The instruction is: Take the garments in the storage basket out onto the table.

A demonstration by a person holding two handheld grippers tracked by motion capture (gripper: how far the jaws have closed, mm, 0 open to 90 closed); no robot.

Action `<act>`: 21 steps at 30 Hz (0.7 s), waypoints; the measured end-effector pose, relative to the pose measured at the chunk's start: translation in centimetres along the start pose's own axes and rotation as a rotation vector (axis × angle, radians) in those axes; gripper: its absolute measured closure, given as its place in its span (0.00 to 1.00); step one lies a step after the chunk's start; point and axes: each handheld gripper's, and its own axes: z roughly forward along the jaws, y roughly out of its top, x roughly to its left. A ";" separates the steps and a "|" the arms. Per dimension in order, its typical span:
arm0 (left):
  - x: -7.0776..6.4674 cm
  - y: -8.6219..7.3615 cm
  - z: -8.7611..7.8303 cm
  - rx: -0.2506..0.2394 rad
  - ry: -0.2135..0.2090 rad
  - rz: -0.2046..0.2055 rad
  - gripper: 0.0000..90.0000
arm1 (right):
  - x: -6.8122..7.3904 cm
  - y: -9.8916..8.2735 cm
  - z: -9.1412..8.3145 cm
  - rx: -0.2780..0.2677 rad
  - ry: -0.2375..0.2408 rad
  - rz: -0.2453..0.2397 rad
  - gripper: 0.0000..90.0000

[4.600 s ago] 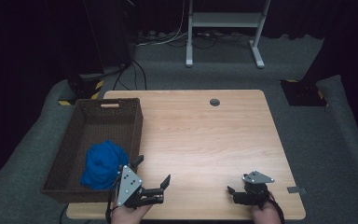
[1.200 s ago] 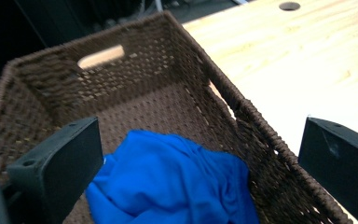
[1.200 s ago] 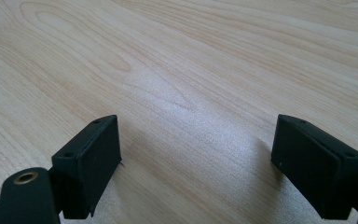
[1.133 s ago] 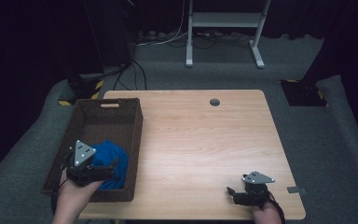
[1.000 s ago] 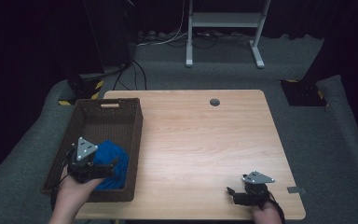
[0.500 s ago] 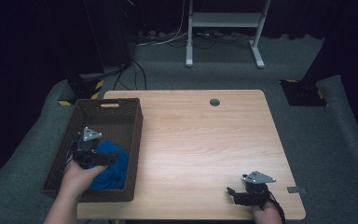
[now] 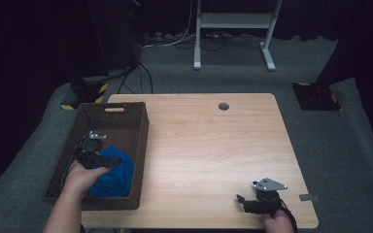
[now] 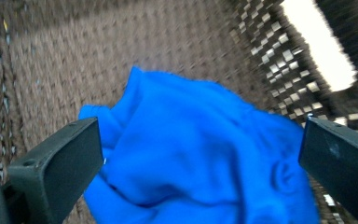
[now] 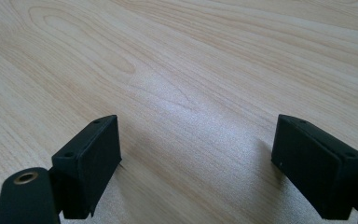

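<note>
The left gripper [image 7: 93, 154] has moved from the table's near edge into the basket [image 7: 126, 108] and now hangs with jaws spread wide, holding nothing, straight over the blue cloth [image 8: 200, 154] bunched on the basket floor. That suggests a grab comes next. The right gripper [image 9: 198, 163] stays parked on the table [image 9: 191, 56], wide open and empty.

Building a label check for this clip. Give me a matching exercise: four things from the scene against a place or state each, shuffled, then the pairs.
Things
1. blue cloth
2. left gripper
3. right gripper
4. basket

Places or states
A. open over bare wood at the table's near right corner
B. brown and woven, at the table's left edge
C. crumpled on the basket floor
D. open inside the basket, a jaw on each side of the cloth

Pairs: 1-C, 2-D, 3-A, 4-B
</note>
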 end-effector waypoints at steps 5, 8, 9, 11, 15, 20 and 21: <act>1.0 -0.1 1.5 0.066 -0.006 -0.037 0.00 | 0.0 0.0 0.0 0.000 -0.001 0.001 0.17; 1.4 -0.2 1.9 0.069 -0.033 -0.068 0.00 | 0.0 0.0 0.0 0.000 0.000 0.002 0.17; 1.8 -0.3 2.3 0.082 -0.049 -0.092 0.00 | 0.0 0.0 0.0 0.000 0.000 0.000 0.17; 1.9 -0.3 2.5 0.087 -0.054 -0.103 0.00 | 0.0 0.0 0.0 -0.001 0.002 0.001 0.17; 2.4 -0.4 3.5 0.143 -0.048 -0.102 0.00 | 0.0 0.0 0.0 -0.001 0.004 0.000 0.17; 2.7 -0.4 4.3 0.195 -0.054 -0.101 0.00 | 0.0 0.0 0.0 -0.001 0.011 -0.002 0.17; 2.6 -0.4 4.5 0.207 -0.066 -0.109 0.00 | 0.0 0.0 0.0 -0.001 0.010 -0.002 0.17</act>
